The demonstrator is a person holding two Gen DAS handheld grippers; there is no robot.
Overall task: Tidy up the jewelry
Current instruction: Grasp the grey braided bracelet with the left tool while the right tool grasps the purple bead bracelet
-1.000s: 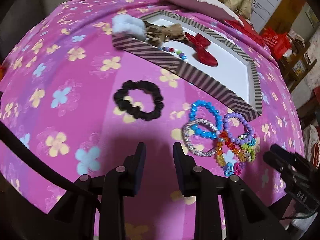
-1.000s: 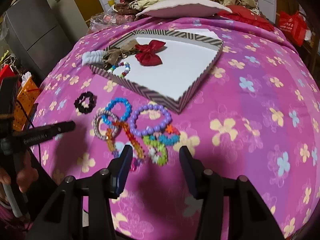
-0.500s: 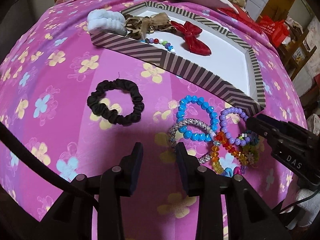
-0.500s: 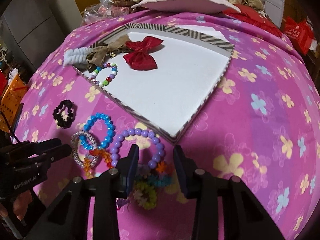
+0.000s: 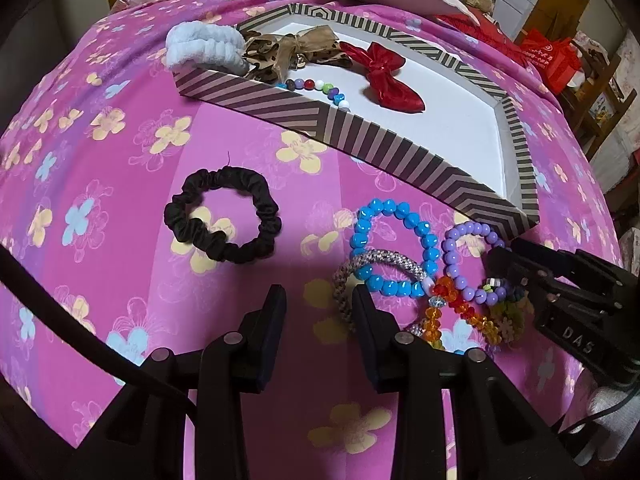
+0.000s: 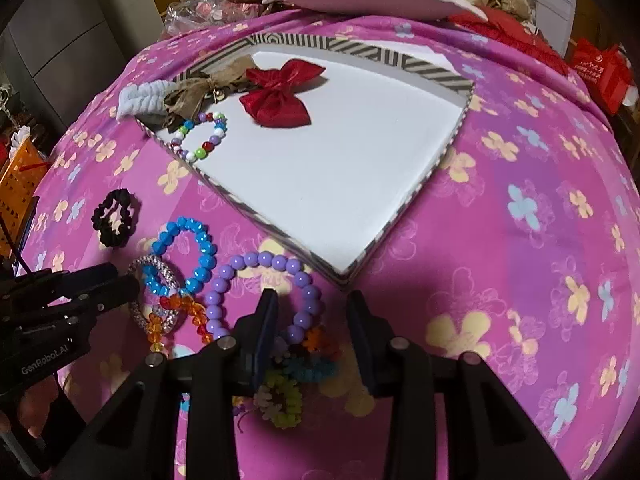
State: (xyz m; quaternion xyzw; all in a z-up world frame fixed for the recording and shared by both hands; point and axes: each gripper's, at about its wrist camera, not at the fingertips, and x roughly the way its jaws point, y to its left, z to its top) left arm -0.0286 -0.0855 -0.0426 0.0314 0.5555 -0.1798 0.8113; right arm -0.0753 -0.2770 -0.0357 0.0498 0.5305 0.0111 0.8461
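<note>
Right tool [image 6: 312,300]: fingers spread, nothing pinched. It has dropped lower and closer than half a second ago and now straddles the near side of the purple bead bracelet [image 6: 264,292], with the flower-bead bracelets [image 6: 296,364] just below its fingers. Left tool [image 5: 318,296]: fingers spread, empty; it has edged forward, its right finger now at the edge of the silver woven bracelet [image 5: 360,276]. The blue bead bracelet [image 5: 394,252] overlaps the silver one, and an orange-red crystal bracelet [image 5: 460,312] lies across the cluster. The black scrunchie [image 5: 224,220] sits apart to the left, unmoved. All of these lie on the pink floral cloth [image 5: 120,160] beside the striped tray [image 6: 400,208]. Inside the tray, at its far corner: a pale blue scrunchie [image 6: 144,98], a brown leopard bow [image 6: 200,90], a red bow [image 6: 280,94] and a multicolour bead bracelet [image 6: 202,136]; contents unchanged.
</note>
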